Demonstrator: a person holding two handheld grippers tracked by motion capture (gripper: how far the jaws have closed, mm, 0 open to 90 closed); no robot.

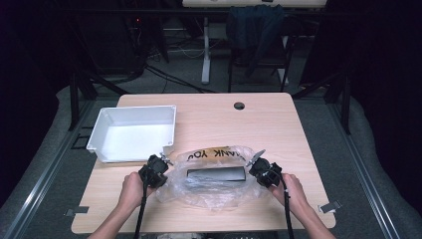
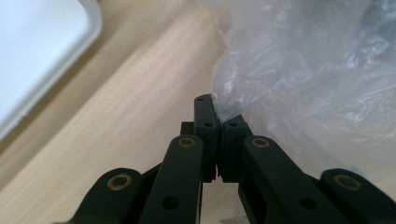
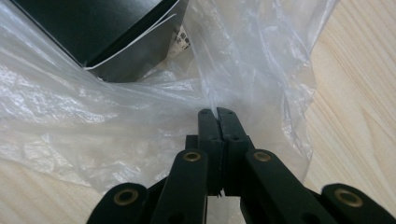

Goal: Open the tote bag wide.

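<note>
The bag (image 1: 214, 174) is thin, clear, crinkled plastic film with a gloss. The box (image 1: 216, 174) inside looks matt black card. The counter (image 1: 259, 124) is smooth pale wood grain.

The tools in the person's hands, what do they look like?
Each tool, the left tool and the right tool, is a chunky black block with two black jaws. The jaw arms carry small brass-coloured rings at their joints and little screw holes. A thin black cable trails back from each tool. The forearms are bare, with no sleeves.

lab | dark curtains (image 1: 30, 74), metal frame (image 1: 74, 94), lone wooden table (image 1: 224, 119)
</note>
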